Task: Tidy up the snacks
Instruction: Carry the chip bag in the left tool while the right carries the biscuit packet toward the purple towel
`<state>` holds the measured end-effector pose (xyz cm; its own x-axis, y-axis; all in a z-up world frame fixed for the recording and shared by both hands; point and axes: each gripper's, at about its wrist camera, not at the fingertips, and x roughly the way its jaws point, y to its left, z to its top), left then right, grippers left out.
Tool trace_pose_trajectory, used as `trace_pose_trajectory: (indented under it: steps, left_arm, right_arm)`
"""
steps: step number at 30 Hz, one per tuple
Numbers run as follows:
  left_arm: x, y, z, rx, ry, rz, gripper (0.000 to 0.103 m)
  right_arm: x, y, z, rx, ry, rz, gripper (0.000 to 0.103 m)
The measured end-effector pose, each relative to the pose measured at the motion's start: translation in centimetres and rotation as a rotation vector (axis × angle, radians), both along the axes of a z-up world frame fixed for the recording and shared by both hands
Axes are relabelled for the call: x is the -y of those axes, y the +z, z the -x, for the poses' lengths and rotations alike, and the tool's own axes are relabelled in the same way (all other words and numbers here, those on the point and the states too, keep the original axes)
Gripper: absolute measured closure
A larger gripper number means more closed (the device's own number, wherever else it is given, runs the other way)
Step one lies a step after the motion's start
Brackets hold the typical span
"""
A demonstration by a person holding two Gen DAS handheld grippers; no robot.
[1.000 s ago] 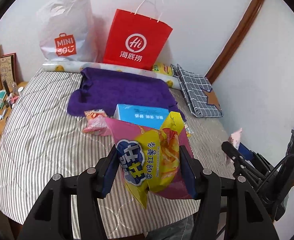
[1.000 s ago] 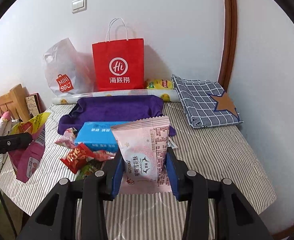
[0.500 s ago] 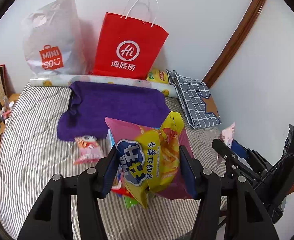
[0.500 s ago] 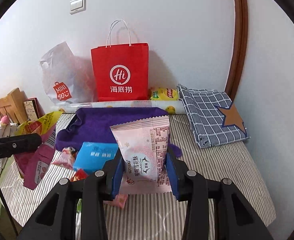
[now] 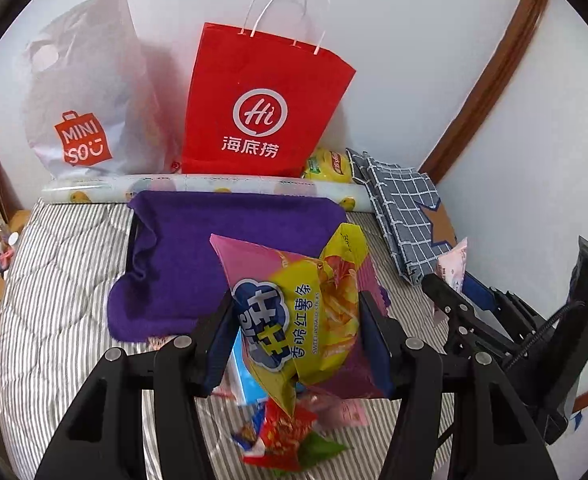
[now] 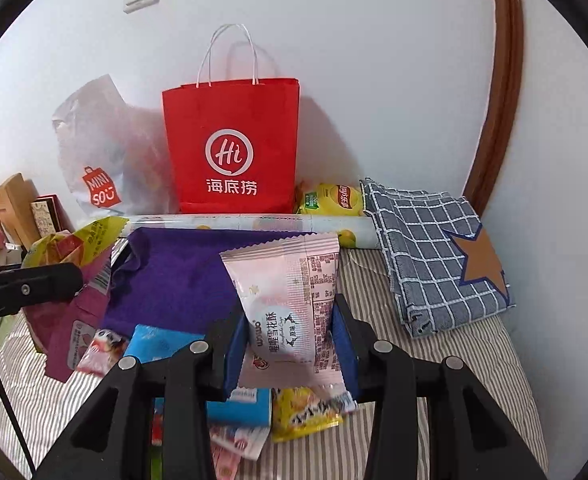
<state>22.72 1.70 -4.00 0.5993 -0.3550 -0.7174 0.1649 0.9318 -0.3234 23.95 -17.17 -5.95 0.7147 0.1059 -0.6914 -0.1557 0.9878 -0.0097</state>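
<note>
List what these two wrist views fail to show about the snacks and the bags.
- Red paper bag and white plastic bag: contents hidden by their own walls, both views.
- Blue box: mostly covered by the right gripper and its pink packet.
- Small packets under the left gripper: print too small; partly behind the chip bag.
</note>
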Motion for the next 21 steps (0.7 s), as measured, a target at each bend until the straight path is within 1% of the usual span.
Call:
trace_pose_trajectory:
  steps: [7,11,17,21]
  left_arm:
    - [-0.3,-0.9,-3.8,-0.014,0.005,-0.036,0.046]
    - [-0.5,-1.1,-5.9,-0.011,0.008,-0.061,0.046]
    - [-1.3,-1.6,-9.0,-0.018,0.022,-0.076,0.046]
    - [-2.3,-3.0,-11.2,-0.042,0.034,-0.084,0.046]
  right_arm:
    - [-0.3,-1.2,-3.9,-0.01,-0.007,0.001,0.065]
    - [-0.4,-1.5,-5.7,-0.008,-0.012,0.002,0.065]
    - [-0.5,-1.6,-8.6,0.002,-0.016,0.004,0.065]
    - [-0.4,-2.2,-10.6,0.009,-0.025,0.02,0.065]
